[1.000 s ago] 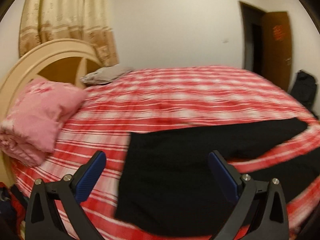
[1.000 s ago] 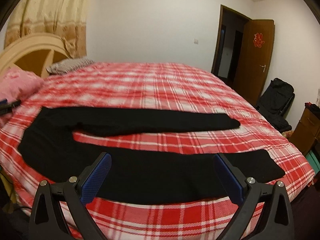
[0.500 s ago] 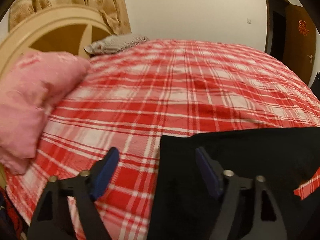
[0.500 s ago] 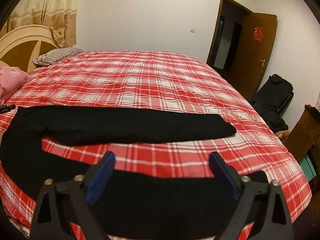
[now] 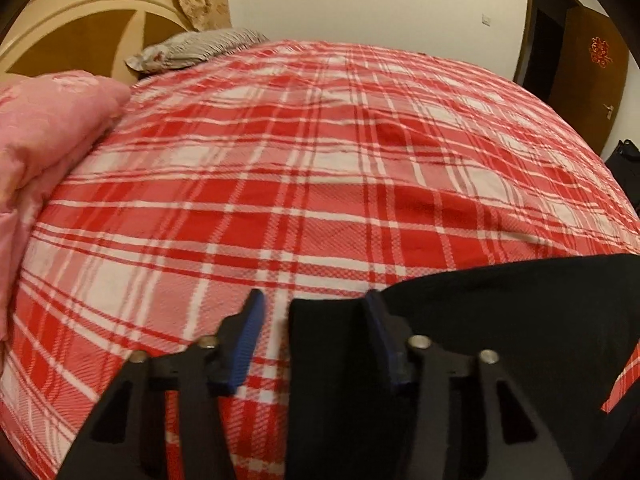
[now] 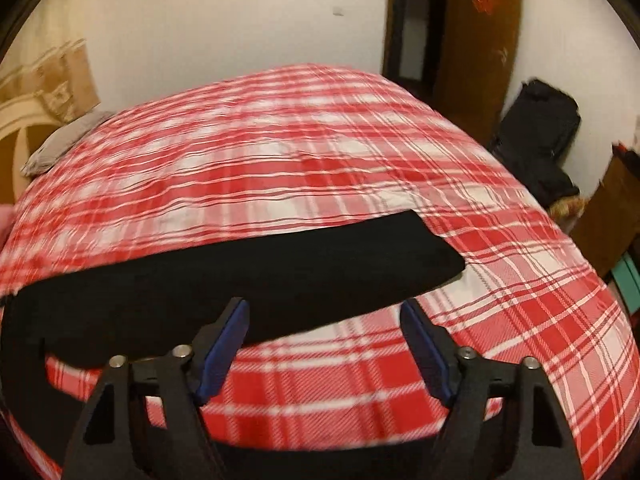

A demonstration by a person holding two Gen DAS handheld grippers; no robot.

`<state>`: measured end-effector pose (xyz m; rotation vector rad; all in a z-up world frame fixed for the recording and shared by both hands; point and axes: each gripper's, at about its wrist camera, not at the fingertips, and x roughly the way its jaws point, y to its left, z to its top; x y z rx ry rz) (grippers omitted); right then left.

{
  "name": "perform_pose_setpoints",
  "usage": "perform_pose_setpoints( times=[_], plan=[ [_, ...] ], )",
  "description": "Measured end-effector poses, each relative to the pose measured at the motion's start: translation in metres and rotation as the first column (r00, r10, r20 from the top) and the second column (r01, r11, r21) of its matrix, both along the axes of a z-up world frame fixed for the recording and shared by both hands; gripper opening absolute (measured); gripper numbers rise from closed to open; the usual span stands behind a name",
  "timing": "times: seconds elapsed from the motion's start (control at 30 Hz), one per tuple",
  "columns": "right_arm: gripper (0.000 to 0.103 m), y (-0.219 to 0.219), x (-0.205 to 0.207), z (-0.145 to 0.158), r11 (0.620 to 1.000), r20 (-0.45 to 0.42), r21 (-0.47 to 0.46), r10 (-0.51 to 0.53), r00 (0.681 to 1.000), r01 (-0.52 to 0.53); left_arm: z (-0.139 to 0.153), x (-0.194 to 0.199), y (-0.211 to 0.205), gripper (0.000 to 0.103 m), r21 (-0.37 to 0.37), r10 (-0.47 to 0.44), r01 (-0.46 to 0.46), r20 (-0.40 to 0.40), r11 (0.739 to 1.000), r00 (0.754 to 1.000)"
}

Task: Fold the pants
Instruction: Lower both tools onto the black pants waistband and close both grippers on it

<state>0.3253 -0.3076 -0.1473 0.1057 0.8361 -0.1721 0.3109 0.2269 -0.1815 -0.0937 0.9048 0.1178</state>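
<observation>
Black pants lie spread on a red plaid bed. In the left wrist view the waist end (image 5: 480,320) fills the lower right. My left gripper (image 5: 314,308) is open and low over the waist's left corner, with its right finger over the black cloth and its left finger over the plaid. In the right wrist view the far leg (image 6: 280,276) runs from left to right across the bed. The near leg (image 6: 320,460) shows only as a dark strip at the bottom. My right gripper (image 6: 326,314) is open and empty above the gap between the legs.
The plaid bedspread (image 5: 320,160) covers the whole bed. A pink folded quilt (image 5: 44,132) and a grey pillow (image 5: 192,48) lie by the wooden headboard (image 5: 80,28). A black bag (image 6: 540,132) and a brown door (image 6: 476,40) stand past the bed's right side.
Both grippers have dropped lower and moved forward over the bed. The left gripper's jaws have narrowed around the waist corner. The right gripper has passed over the near leg.
</observation>
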Motion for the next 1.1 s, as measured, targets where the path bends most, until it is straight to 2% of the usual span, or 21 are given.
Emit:
perform_pose_setpoints(
  times=[0.03,0.13,0.3,0.47,0.6,0.77,0.83,1.03,1.07,1.1],
  plan=[
    [0.072,-0.008,0.006,-0.003,1.000,-0.010,0.010,-0.019,1.000,0.019,-0.004,0.002,0.000,0.041,-0.012,-0.008,0.007,-0.017,1.000,1.000],
    [0.072,-0.030,0.023,-0.011,0.997,-0.037,0.029,-0.073,0.997,0.074,-0.006,0.002,0.000,0.039,-0.030,-0.016,0.016,-0.014,0.999,1.000],
    [0.072,-0.064,0.049,-0.023,0.991,-0.065,-0.003,-0.136,0.989,0.136,-0.008,0.004,0.005,0.033,-0.093,-0.026,0.024,-0.018,0.995,1.000],
    [0.072,-0.095,0.086,-0.036,0.988,-0.106,0.009,-0.152,0.983,0.153,-0.008,0.007,-0.001,0.033,-0.046,-0.032,0.031,-0.020,0.998,0.999],
    [0.072,-0.110,0.114,-0.045,0.990,-0.123,0.003,-0.139,0.983,0.141,-0.006,0.007,-0.001,0.033,-0.040,-0.029,0.029,-0.021,0.999,0.999],
    [0.072,-0.118,0.141,-0.058,0.991,-0.147,0.003,-0.129,0.981,0.131,-0.004,0.007,-0.008,0.037,0.028,-0.033,0.034,-0.027,0.999,0.999],
    [0.072,-0.120,0.151,-0.066,0.993,-0.166,0.000,-0.115,0.979,0.117,-0.004,0.008,-0.009,0.047,0.054,-0.019,0.020,-0.032,0.998,0.999],
    [0.072,-0.130,0.164,-0.086,0.994,-0.194,0.029,-0.101,0.976,0.109,-0.007,0.012,-0.001,0.050,0.018,-0.010,0.011,-0.048,1.000,0.999],
    [0.066,-0.129,0.163,-0.086,0.994,-0.188,0.032,-0.100,0.977,0.108,-0.008,0.011,-0.001,0.050,0.014,-0.011,0.012,-0.048,1.000,0.999],
    [0.049,-0.128,0.162,-0.085,0.995,-0.183,0.045,-0.085,0.979,0.094,-0.008,0.011,-0.001,0.050,0.006,-0.012,0.012,-0.049,1.000,0.999]
  ],
)
